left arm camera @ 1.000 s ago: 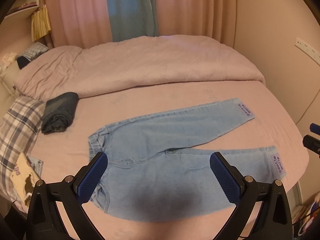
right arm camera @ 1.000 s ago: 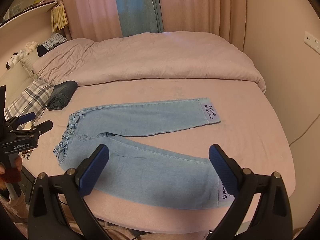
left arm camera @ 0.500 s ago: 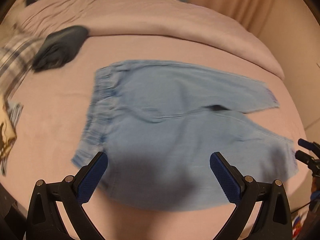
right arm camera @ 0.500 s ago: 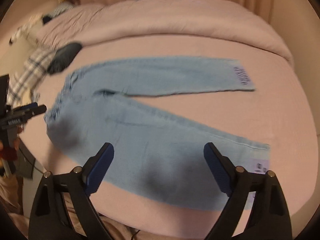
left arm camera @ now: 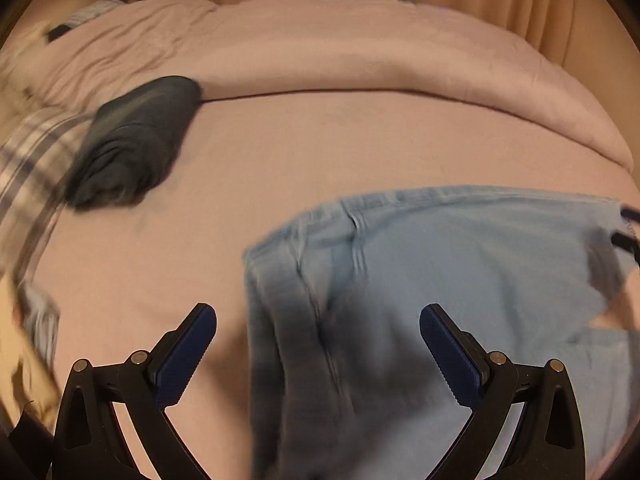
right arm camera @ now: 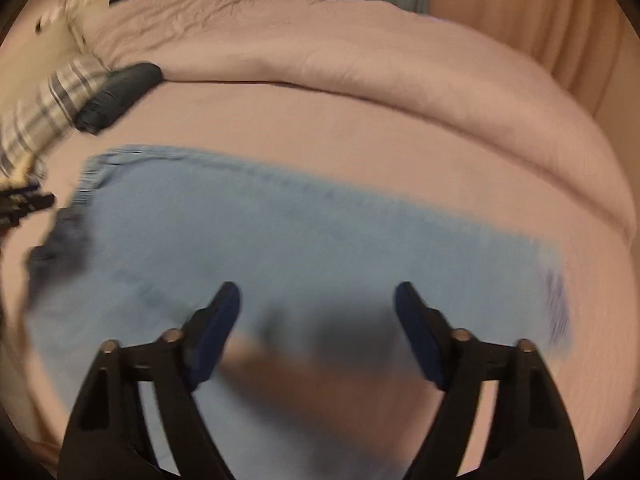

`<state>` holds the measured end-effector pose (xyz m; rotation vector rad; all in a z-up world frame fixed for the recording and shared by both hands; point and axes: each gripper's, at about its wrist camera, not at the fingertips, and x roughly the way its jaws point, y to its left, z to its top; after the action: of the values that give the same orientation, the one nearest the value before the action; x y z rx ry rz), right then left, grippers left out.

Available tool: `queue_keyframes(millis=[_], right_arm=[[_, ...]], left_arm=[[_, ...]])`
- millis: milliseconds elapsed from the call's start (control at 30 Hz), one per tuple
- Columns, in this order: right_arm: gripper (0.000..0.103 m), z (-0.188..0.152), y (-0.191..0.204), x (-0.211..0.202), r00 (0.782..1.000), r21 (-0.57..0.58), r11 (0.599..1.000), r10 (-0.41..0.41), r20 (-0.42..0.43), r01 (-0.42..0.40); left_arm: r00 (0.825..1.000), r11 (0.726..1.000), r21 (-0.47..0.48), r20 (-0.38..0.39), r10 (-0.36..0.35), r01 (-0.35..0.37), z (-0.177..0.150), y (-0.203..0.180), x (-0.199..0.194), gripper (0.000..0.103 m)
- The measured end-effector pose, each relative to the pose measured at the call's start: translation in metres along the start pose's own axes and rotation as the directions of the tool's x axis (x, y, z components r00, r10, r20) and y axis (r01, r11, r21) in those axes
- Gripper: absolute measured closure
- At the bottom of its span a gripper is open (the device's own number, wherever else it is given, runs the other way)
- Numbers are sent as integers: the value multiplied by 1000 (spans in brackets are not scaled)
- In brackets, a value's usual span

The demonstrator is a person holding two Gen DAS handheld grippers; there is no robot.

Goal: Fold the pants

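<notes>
The light blue jeans (right arm camera: pixel 304 248) lay flat and unfolded on the pink bed (left arm camera: pixel 320 152), apparently no fold begun, though blur hid detail. The left gripper (left arm camera: pixel 318 356) gaped at their waistband, at 6 o'clock; the right gripper (right arm camera: pixel 318 328), jaws just narrowing, held nothing.

Both grippers angled down, jaws apart

The left gripper (left arm camera: pixel 318 338) stands wide, nothing clamped; the right gripper (right arm camera: pixel 318 312) has just been closing, its pads not pressing anything.

Motion blur smears the pants (right arm camera: pixel 304 240) — hem print unreadable, one leg cut off by the frame's lower edge.
</notes>
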<state>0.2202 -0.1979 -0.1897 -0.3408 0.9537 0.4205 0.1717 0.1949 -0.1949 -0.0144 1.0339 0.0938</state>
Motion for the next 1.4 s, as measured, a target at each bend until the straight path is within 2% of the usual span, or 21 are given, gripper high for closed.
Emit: queue_keyframes(millis=[67,200,300,367,433,500,567,700,833,867,900,967,1033,1100,1167,1200,1233,1267,1300,1367,1400], right_arm=[[33,25,-6,28,1000,-90,996,-20,-24,17],[36,66,-6,74,996,-177,982,50,-77,-63],[36,74,2,100,987,-237,967,65,-148,-99],[46,72,4,119,974,-265,956,68,-216,-126],[72,75,2,117,966,-247,950,137,-219,-191],[89,74,10,109,969,-312,933,115,-218,-181],[94,76,18,105,974,-373,917,66,-215,-145],[97,92,15,98,987,-357,933,-9,-163,-51],[90,97,25,116,984,-305,950,-113,-141,65],[89,96,27,113,984,-314,946,-131,-124,87],[88,98,25,103,985,-299,951,-122,-124,80],[73,99,12,78,991,-209,978,-48,-125,21],[60,87,-12,44,997,-105,994,2,-79,-10],[56,61,-35,21,997,-45,999,-16,-70,13],[57,29,-53,18,986,-45,996,-89,-142,83],[58,15,-60,23,973,-61,990,-133,-188,124],[58,-3,-70,33,944,-91,977,-208,-257,191],[54,-17,-82,37,933,-99,969,-246,-263,228],[42,-22,-96,30,951,-30,975,-221,-217,219],[30,-23,-115,32,948,104,966,-204,-243,235],[26,-23,-120,32,946,139,961,-200,-253,240]], left_arm=[[999,1000,6,-46,-23,23,12,9,24,1],[993,999,17,-117,-36,38,18,19,56,1],[983,998,-7,-168,-69,69,15,27,75,7],[982,993,-39,-144,-120,115,13,30,74,25],[985,992,-40,-120,-127,123,12,31,72,39],[986,993,-32,-112,-121,118,12,30,70,47],[987,992,-25,-104,-123,121,13,30,68,56],[994,995,-74,-79,-69,63,16,32,64,55],[994,997,-55,-101,47,-52,10,23,63,34],[994,997,-41,-94,59,-63,8,23,54,34],[994,997,-23,-78,76,-78,8,24,42,34],[993,993,14,-25,119,-118,3,23,17,25],[988,987,52,43,146,-149,-8,16,-9,25],[990,989,97,90,107,-115,-17,3,-30,25],[996,990,140,89,-18,5,-27,-17,-39,25],[995,987,152,73,-62,51,-30,-25,-38,25],[994,983,160,44,-102,94,-37,-33,-32,25],[995,982,162,10,-95,92,-45,-40,-22,25],[998,984,165,-18,-65,67,-52,-41,-11,25],[995,982,185,-83,53,-37,-69,-35,16,18],[997,989,144,-67,27,-17,-74,-25,18,15]])
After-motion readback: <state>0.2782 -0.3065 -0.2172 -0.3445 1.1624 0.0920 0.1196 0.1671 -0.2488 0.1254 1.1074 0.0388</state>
